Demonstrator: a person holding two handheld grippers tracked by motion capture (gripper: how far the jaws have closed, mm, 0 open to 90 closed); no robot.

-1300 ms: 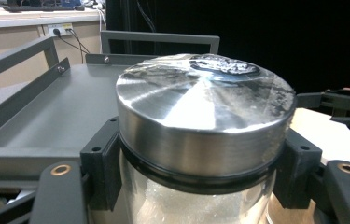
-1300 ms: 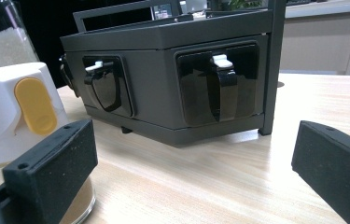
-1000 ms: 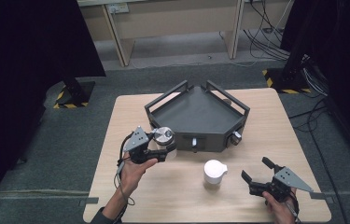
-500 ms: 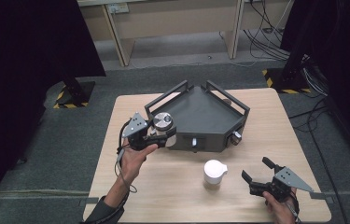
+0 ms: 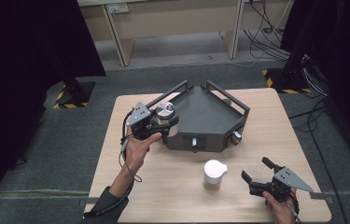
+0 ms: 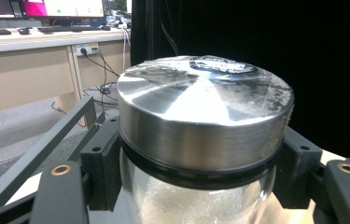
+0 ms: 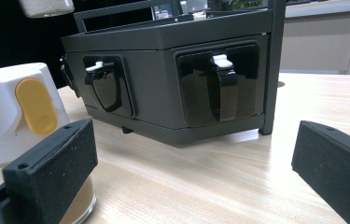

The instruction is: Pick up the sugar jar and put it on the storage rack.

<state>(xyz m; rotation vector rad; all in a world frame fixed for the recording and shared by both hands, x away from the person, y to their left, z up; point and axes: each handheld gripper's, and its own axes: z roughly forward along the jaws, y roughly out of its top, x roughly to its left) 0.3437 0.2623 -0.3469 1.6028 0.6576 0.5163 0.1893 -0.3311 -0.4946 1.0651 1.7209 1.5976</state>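
Observation:
A glass jar with a metal lid (image 5: 165,110) hangs above the left corner of the dark grey rack (image 5: 210,116), and my left gripper (image 5: 162,125) is shut on it just under the lid. In the left gripper view the lid (image 6: 200,107) looms close, with the left gripper (image 6: 196,186) gripping the glass from both sides. A white-lidded jar (image 5: 213,173) of brown powder stands on the table in front of the rack. My right gripper (image 5: 258,173) rests to its right, open with nothing between the jaws. In the right gripper view the right gripper (image 7: 193,172) faces the rack (image 7: 172,74), with the white-lidded jar (image 7: 14,107) at left.
The rack's front wall carries two black latches (image 7: 221,84) with white tabs, and rails run along its upper edges. The wooden table (image 5: 172,196) has bare surface near its front edge. Grey floor, desks and cables lie beyond the table.
My left gripper has lifted the metal-lidded jar up and away from the table's left side to the rack's left corner. The right gripper has not moved.

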